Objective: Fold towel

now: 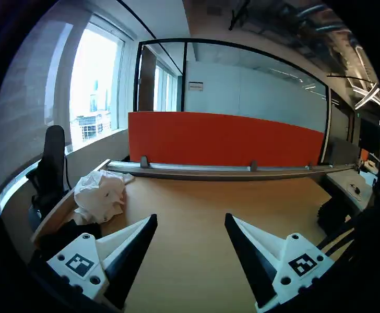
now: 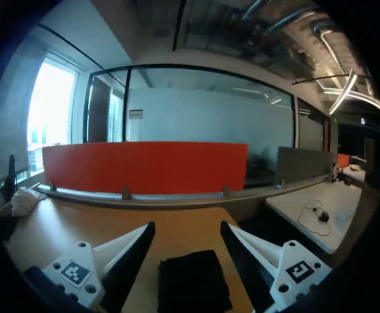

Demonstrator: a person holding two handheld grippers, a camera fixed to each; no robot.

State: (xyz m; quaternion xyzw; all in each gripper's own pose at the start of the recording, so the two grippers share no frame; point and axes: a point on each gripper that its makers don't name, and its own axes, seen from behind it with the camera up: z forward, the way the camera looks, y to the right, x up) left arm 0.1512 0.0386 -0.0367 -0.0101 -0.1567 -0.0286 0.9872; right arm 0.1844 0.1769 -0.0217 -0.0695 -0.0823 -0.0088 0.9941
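We see the left gripper (image 1: 190, 216) spread wide over the table (image 1: 205, 198), holding nothing. A crumpled white towel (image 1: 100, 195) lies at the frame's middle left, by the table's edge. The right gripper (image 2: 187, 224) is spread too. A folded black towel (image 2: 192, 279) lies at bottom centre, between its fingers.

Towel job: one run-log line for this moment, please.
left hand-held gripper: open, empty | right hand-held gripper: open, facing folded black cloth | white towel: crumpled, far left on desk, untouched
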